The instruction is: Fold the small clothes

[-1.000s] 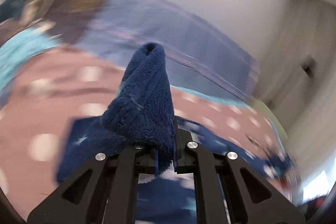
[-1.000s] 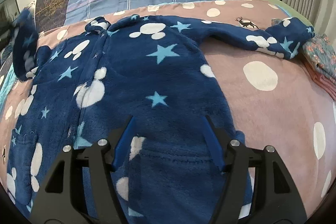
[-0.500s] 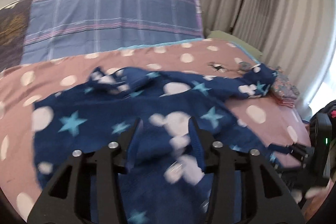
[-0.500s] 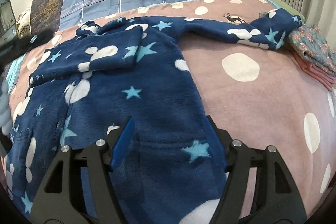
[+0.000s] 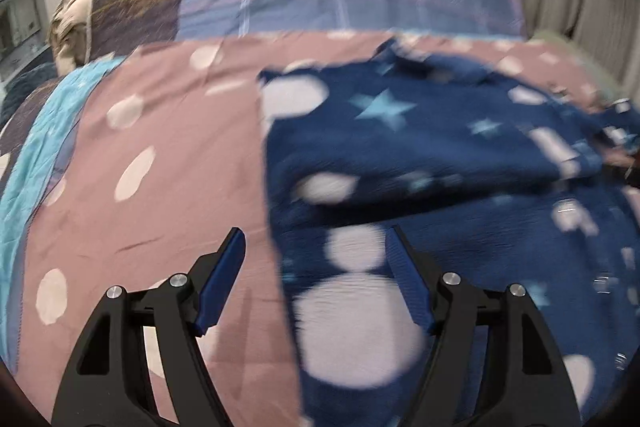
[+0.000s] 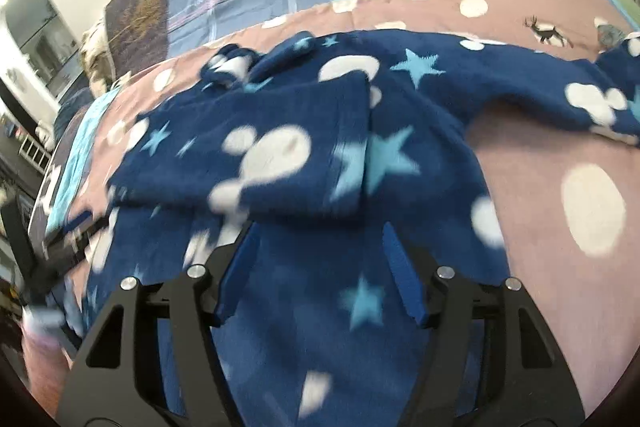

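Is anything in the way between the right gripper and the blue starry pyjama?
Nothing visible is. The right gripper is open just above the blue pyjama, with only fleece beneath it. One sleeve already lies folded across the chest, ahead of the gripper.

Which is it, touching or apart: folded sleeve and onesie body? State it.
Touching. The right wrist view shows the folded sleeve lying flat across the chest of the navy fleece onesie, with no gap beneath its edge.

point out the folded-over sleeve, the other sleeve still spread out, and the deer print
folded-over sleeve (image 6: 256,155), right wrist view, its middle
spread-out sleeve (image 6: 532,79), right wrist view, mid-length
deer print (image 6: 546,31), right wrist view, its body
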Tool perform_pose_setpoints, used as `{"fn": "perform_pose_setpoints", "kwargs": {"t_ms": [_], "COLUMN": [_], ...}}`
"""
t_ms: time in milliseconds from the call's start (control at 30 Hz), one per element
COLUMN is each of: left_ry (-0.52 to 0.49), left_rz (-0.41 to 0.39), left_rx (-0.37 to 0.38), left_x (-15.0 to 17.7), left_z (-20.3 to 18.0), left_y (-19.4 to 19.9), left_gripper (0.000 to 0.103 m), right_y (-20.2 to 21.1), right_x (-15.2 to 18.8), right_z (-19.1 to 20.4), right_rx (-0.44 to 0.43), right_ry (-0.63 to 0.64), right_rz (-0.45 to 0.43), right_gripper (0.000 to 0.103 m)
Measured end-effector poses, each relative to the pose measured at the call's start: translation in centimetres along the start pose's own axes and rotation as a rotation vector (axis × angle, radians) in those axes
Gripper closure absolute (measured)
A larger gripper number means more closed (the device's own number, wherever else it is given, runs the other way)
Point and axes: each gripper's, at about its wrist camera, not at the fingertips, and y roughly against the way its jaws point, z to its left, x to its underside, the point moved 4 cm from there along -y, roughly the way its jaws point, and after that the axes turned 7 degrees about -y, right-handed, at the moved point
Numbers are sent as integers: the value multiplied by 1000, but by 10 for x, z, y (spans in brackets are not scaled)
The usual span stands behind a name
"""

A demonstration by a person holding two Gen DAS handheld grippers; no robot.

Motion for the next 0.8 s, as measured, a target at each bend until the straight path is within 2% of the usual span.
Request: {"fn": "perform_pose_setpoints", "kwargs": {"t_ms": [100, 167, 233, 267, 333, 467, 533, 600, 700, 733, 800], "left_ry": [27, 42, 55, 50, 37, -2, -17, -25, -21, -16, -1], "left_rz": [31, 45, 50, 43, 27, 2, -3, -2, 1, 2, 3], "left_rx": [-79, -119, -142, -157, -182, -236, -250, -259, -257, -251, -237], "left_x": [-4, -7, -6, -5, -5, -5, -5, -5, -4, -4, -3], "left_z": [18, 28, 30, 30, 28, 21, 18, 16, 17, 18, 21], "left_y": [-22, -33, -39, -39, -36, -31, -30, -30, -30, -31, -31], "left_gripper": [30, 23, 17, 17, 16, 17, 17, 17, 17, 17, 17], "right_y": [-26, -46, -59, -62, -51, 24, 34, 15, -47, -59, -52], "right_x": [-26, -40, -47, -50, -59, -88, -97, -100, -86, -79, -72], "right_z": [-12, -9, 2, 15, 33, 67, 66, 49, 2, -15, -30], "right_rx": [4, 18, 74, 109, 79, 48, 86, 156, 301, 321, 245], "right_ry": [-101, -112, -66, -10, 39, 135, 150, 149, 92, 50, -13], "right_rz": [23, 21, 18, 4, -35, -330, -380, -341, -118, -73, -111], "right_gripper": [33, 33, 63, 92, 93, 93, 93, 86, 79, 80, 79]}}
